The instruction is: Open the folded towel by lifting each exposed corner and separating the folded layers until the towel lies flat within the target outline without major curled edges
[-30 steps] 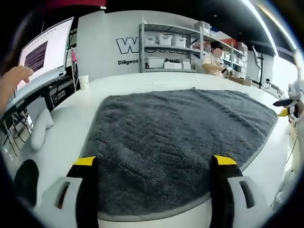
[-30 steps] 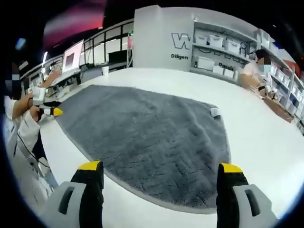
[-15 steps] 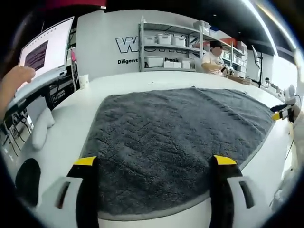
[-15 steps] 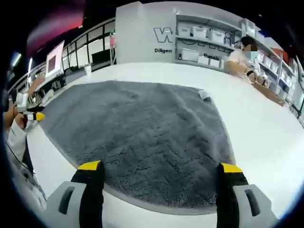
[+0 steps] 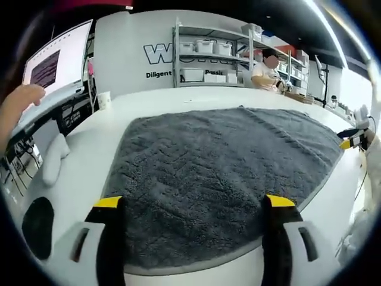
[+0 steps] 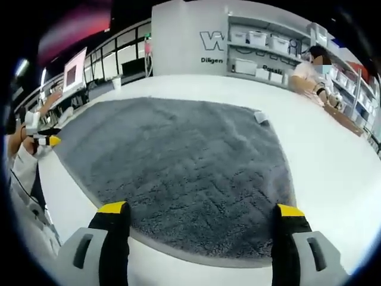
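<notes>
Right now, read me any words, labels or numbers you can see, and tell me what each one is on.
"W", cut off by the shelf rack: big letters on the back wall.
"Diligent": small print beneath them.
Monitor: text too small to read.
White tag on the grey towel: unreadable.

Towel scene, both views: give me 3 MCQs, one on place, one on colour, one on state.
1. Where does the towel lie?
A. on the white table
B. on a shelf
C. on the floor

2. What colour are the tips of the left tongs?
A. red
B. yellow
C. green

3. How do the right tongs stand?
A. shut on the towel
B. shut on nothing
C. open, holding nothing

Key: 1 A, the grey towel is spread on the white tabletop; 2 B, both jaw tips are yellow; 3 C, the jaws stand wide apart above the towel's near edge.
</notes>
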Available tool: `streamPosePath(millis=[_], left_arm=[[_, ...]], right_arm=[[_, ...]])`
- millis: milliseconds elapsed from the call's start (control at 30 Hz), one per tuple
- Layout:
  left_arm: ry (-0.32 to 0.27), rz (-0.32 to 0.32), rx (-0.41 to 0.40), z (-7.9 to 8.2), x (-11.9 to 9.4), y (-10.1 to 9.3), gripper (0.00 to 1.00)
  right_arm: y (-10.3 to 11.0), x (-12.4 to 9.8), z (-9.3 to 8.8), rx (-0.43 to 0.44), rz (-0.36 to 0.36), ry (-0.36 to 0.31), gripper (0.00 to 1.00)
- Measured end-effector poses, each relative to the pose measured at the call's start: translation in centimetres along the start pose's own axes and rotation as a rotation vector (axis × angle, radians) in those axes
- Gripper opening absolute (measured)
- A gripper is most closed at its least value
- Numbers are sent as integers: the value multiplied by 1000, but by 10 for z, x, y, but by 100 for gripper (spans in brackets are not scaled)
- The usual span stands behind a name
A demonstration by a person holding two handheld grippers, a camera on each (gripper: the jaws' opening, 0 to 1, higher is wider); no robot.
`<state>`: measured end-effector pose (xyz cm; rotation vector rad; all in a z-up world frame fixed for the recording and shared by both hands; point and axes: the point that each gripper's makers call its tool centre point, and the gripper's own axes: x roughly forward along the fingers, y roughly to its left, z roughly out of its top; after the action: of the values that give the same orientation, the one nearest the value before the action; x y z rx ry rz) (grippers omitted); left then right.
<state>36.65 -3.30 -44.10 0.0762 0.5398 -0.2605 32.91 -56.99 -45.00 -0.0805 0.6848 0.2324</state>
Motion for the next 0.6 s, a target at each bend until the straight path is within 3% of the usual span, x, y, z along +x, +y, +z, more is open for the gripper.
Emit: streamPosePath(millis=[600], left_arm=[[66, -49, 39, -3, -4, -1, 92]], right_arm=[[0, -4, -3, -42, 51, 44, 100]])
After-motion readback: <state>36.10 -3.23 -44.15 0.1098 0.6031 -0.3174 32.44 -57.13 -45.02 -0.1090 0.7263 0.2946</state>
